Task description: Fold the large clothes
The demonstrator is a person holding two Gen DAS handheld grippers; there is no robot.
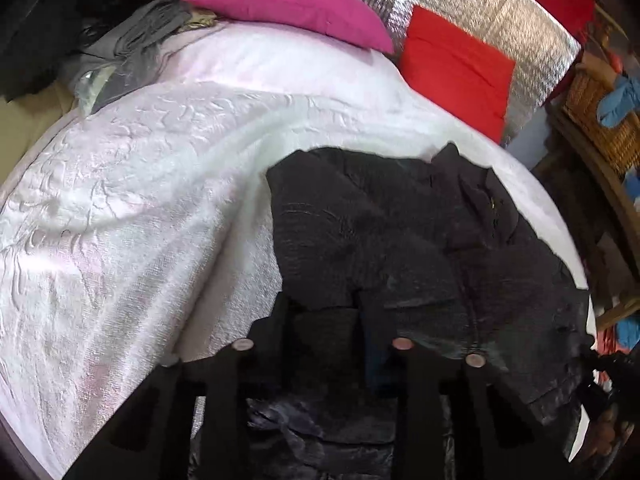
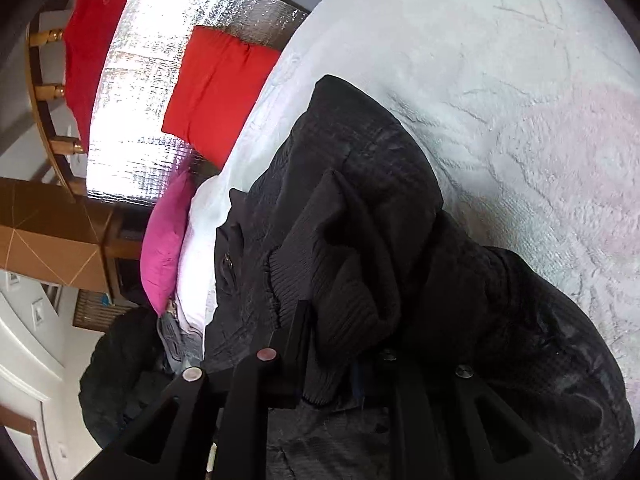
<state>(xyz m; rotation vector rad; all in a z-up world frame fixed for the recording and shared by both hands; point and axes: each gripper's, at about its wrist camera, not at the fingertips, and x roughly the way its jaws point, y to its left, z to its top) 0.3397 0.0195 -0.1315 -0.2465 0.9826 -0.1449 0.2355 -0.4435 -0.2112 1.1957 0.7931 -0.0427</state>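
One black jacket [image 1: 392, 232] lies bunched toward the near edge of the bed [image 1: 168, 184], spread over the pale textured bedspread, and both my grippers are down on its near side. I judge it soft and floppy but bulky: the shell has a slight sheen and fine crinkles, like a thin, slippery woven fabric with some padding under it, so it will sag from wherever I lift it and slide on itself as layers stack. A ribbed knit cuff or hem [image 2: 344, 280] is thicker and grippier than the shell, a better place to hold than the smooth panels.

My left gripper [image 1: 320, 312] has its jaws narrow with a fold of the dark cloth sitting between them; it looks like a pinch on the jacket's edge, though everything there is black on black and I cannot swear the pads are pressing. My right gripper [image 2: 340, 344] is drawn in tight on the ribbed knit, which bulges up out of the jaws.

To fold it I would keep hold at seams, the hem or the cuff, where the cloth is doubled and least likely to slip out. Weight seems moderate: no risk of damage, only of the bundle collapsing unevenly.

Beyond the jacket a pink pillow [image 1: 296, 4] and a red cushion [image 1: 456, 76] rest against a silvery quilted foil sheet [image 1: 480, 8], and a heap of grey clothing [image 1: 132, 44] sits at the far corner
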